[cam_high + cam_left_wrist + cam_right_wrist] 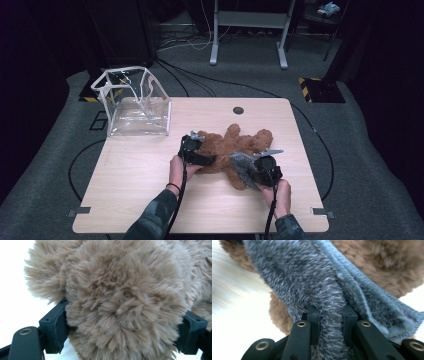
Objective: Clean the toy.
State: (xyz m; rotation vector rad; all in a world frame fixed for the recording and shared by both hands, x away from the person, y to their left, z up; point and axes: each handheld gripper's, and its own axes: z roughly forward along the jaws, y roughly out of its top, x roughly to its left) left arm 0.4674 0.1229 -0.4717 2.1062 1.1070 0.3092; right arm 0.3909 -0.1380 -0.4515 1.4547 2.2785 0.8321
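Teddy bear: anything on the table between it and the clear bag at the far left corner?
Nothing visible. The teddy bear lies mid-table with the left gripper clamped on a furry limb and the right gripper pinching the grey knit garment. The wooden table between bear and clear bag is bare.

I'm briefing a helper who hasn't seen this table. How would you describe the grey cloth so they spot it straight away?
Start at the wooden table and find the brown teddy bear lying near its middle. The grey cloth is draped over the bear's near right side, pinched in the right claw. It is the one fuzzy grey piece against brown fur, unlike the clear bag at the far left corner.
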